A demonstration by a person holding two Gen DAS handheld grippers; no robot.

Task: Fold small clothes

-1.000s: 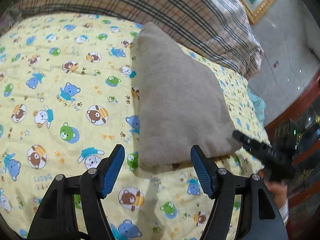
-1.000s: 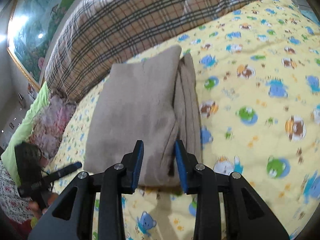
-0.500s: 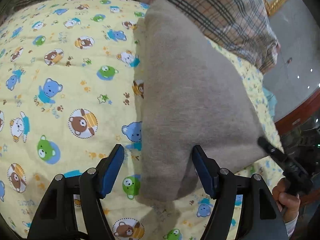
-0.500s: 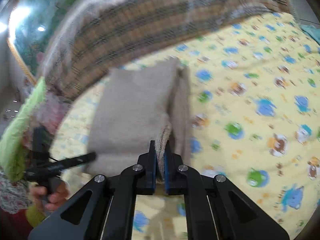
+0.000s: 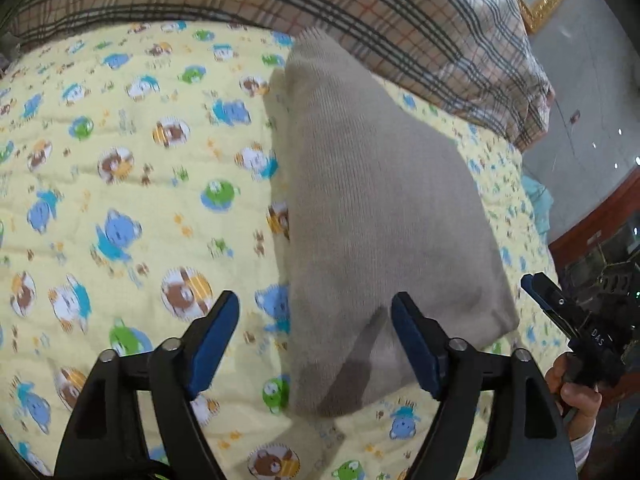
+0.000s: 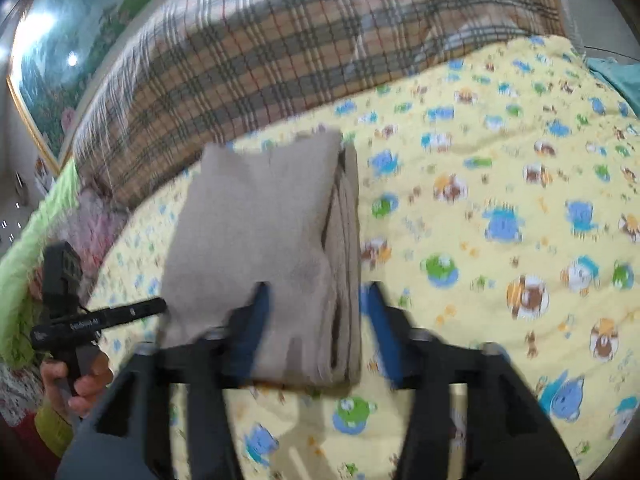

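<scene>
Right hand-held gripper [image 6: 316, 316] jaws opening around folded beige garment [image 6: 264, 240] on bear-print sheet [image 6: 500, 184].

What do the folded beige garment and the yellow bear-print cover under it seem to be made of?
Folded beige garment: apparently a soft, matte knit, perhaps wool or cotton; fine vertical ribs show across its surface. Yellow bear-print cover: likely printed cotton, matte, maybe lightly quilted, judging by shallow puckers and creases.

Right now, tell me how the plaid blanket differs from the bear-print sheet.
The plaid blanket is brown checked cloth, heaped at the far edge; the bear-print sheet is yellow with cartoon bears, spread flat. The folded beige garment lies on the sheet, not on the blanket. Both are bedding.
</scene>
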